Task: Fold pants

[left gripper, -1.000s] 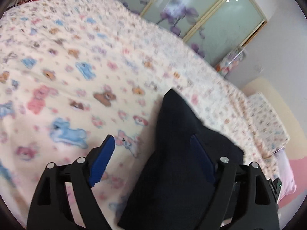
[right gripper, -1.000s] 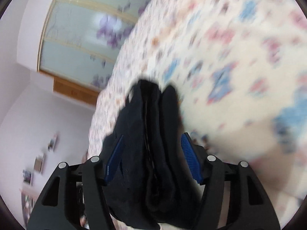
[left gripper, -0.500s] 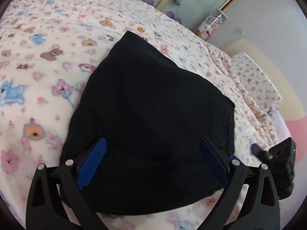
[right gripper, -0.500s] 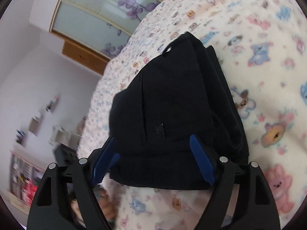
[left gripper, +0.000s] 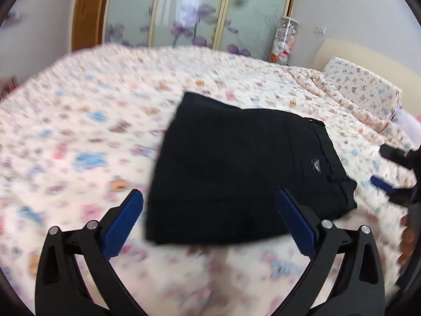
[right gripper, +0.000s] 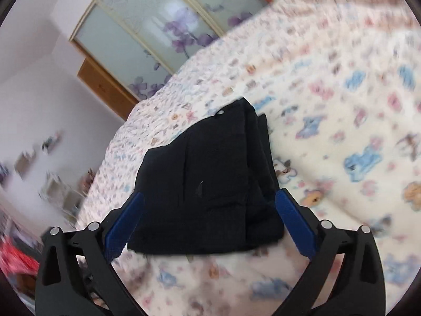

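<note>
The black pants [left gripper: 244,173] lie folded into a compact rectangle on the bed, waistband and small logo to the right. They also show in the right wrist view [right gripper: 210,192]. My left gripper [left gripper: 209,210] is open and empty, held above the near edge of the pants. My right gripper [right gripper: 209,213] is open and empty, just short of the pants' near edge. The right gripper's blue pads also show at the right edge of the left wrist view [left gripper: 381,184].
The bed is covered by a cream blanket with bear prints [left gripper: 79,144]. A pillow [left gripper: 363,84] and headboard lie at the far right. Sliding glass wardrobe doors [left gripper: 197,13] stand behind the bed. A shelf area shows left in the right wrist view [right gripper: 39,179].
Both grippers have pulled back and up from the pants, which now lie free on the bed. The views have swung round and are blurred by motion.
</note>
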Motion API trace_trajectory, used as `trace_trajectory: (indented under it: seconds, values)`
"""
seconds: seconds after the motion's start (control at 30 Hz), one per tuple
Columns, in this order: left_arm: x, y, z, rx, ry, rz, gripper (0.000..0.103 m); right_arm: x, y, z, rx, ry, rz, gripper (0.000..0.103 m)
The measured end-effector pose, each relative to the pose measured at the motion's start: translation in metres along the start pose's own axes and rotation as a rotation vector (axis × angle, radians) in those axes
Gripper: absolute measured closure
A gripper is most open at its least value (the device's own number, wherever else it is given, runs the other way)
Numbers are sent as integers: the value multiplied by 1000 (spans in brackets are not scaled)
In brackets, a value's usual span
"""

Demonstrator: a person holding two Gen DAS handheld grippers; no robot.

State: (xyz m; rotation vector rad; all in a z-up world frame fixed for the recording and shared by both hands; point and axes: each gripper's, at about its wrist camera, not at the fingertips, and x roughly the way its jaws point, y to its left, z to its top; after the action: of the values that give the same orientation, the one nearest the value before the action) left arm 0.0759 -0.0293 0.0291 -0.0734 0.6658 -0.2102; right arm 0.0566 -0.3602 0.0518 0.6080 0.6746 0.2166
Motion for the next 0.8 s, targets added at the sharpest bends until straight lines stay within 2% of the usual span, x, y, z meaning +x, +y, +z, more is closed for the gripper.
trace_trajectory:
  seconds: [0.23, 0.3, 0.4, 0.57, 0.8]
  values:
    - [-67, -8, -37, 93, -81, 112, 2, -57, 42, -58, -296, -99, -173, 1]
    - [-79, -11, -50, 96, -99, 149, 2, -71, 50, -79, -356, -151, -216, 1]
    - [-89, -9, -64, 72, -124, 148, 2, -82, 58, -100, -427, -229, -268, 1]
    - [-88, -10, -82, 84, -159, 150, 2, -88, 69, -120, -483, -317, -313, 1]
    - [-76, -13, -89, 136, -162, 193, 2, -76, 76, -136, -534, -356, -366, 1]
